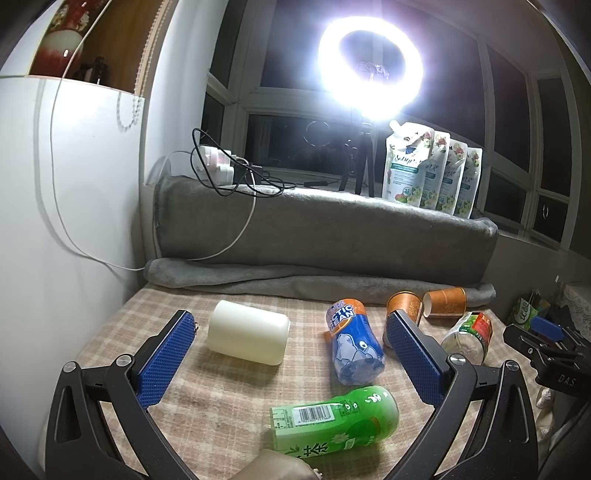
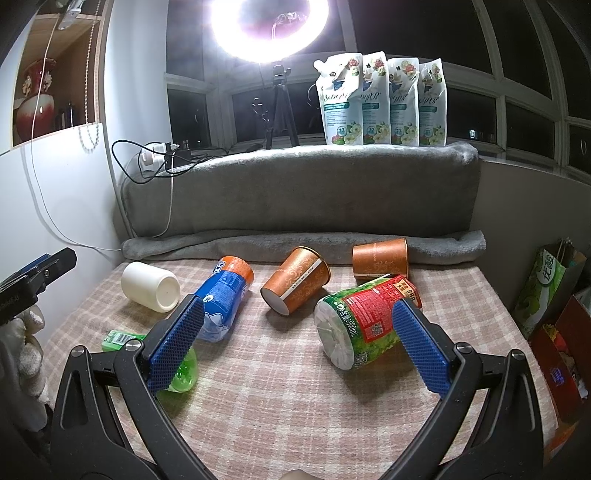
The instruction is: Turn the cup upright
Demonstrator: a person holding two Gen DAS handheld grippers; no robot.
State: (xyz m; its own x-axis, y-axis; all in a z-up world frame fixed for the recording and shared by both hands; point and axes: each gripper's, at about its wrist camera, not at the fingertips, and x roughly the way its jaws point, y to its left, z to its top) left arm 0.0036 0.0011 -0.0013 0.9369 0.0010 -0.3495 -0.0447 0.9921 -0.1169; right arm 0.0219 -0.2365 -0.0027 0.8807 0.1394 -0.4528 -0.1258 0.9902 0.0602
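Observation:
Several cups lie on their sides on the checked cloth [image 2: 280, 369]: a white cup [image 1: 248, 331] [image 2: 150, 286], a blue and orange cup [image 1: 352, 341] [image 2: 223, 295], a green cup [image 1: 334, 421] [image 2: 177, 363], a red and green cup [image 2: 364, 323] [image 1: 469, 334], and two orange paper cups [image 2: 295, 280] [image 2: 380, 260]. My left gripper [image 1: 291, 328] is open and empty, its pads either side of the white and blue cups. My right gripper [image 2: 297, 317] is open and empty; its right pad [image 2: 421, 347] stands beside the red and green cup.
A grey folded blanket [image 2: 295, 184] backs the table, with detergent pouches [image 2: 384, 99], a ring light on a tripod [image 2: 273, 22] and a power strip with cables [image 1: 221, 166] on the sill. A white wall [image 1: 66, 221] is on the left, cartons [image 2: 546, 291] on the right.

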